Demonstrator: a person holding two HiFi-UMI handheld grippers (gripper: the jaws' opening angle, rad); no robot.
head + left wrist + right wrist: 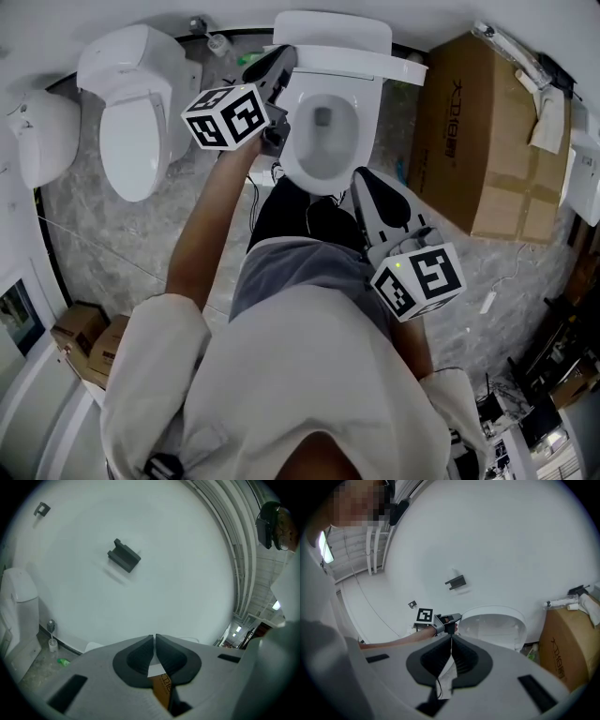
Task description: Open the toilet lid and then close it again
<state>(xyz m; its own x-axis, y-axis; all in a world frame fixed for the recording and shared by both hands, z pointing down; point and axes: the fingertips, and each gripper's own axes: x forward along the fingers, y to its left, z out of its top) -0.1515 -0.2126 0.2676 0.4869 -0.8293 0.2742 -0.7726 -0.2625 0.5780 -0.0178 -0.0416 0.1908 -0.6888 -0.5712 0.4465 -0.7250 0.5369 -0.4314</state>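
Note:
The white toilet stands in the middle of the head view with its lid (pixel 333 42) raised against the wall and the bowl (pixel 323 131) uncovered. My left gripper (pixel 279 56) is beside the lid's left edge, jaws shut and nothing between them; in the left gripper view its pads (pixel 154 637) meet in front of the bare wall. My right gripper (pixel 362 180) hovers by the bowl's front right rim, shut and holding nothing. The right gripper view shows its closed jaws (pixel 451 638), the upright lid (pixel 494 625) beyond, and the left gripper (pixel 449 619) at the lid's left side.
A second toilet (pixel 136 112) with its lid down stands to the left, and another white fixture (pixel 42 131) is further left. A large cardboard box (pixel 487 131) is close on the right. Bottles (pixel 217 42) sit by the wall. Small boxes (pixel 89 342) lie on the floor at lower left.

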